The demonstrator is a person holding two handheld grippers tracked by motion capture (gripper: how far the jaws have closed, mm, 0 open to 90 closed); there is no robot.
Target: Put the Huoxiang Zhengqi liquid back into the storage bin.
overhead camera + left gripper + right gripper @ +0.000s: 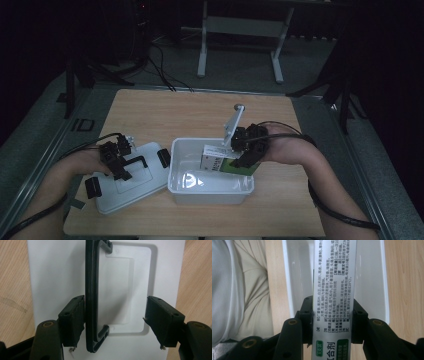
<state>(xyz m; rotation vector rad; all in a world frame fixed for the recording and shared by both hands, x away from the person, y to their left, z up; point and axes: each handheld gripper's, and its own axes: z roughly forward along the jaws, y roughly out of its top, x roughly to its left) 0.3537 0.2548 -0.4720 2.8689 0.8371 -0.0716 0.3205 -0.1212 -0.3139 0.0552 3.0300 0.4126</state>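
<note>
A person at a wooden table point(150, 112) is working two handheld grippers over a white bin point(210, 192) and its detached lid point(131, 189). The right gripper point(239, 159) is clamping a green-and-white medicine box point(220, 164) by its narrow sides and holding it over the bin's right half, its lower end down inside the walls. In the right gripper view, the box point(334, 277) is running straight up between the two black pads, both pressing flat against it, with the bin's white wall point(288, 290) on either side and the person's light clothing point(237, 290) at the left edge.

The left gripper point(120, 167) is resting over the lid, which is lying flat on the table just left of the bin and touching or nearly touching its corner. In the left gripper view, the jaws are standing fairly wide apart around the lid's black handle point(93, 295). The left pad is sitting against the handle's bar, while the right pad is well clear of it, over the lid's recessed panel point(125, 290). The handle is not gripped.

Black latches point(163, 157) are showing at the lid's ends. Cables point(345, 217) are trailing back along both forearms.
</note>
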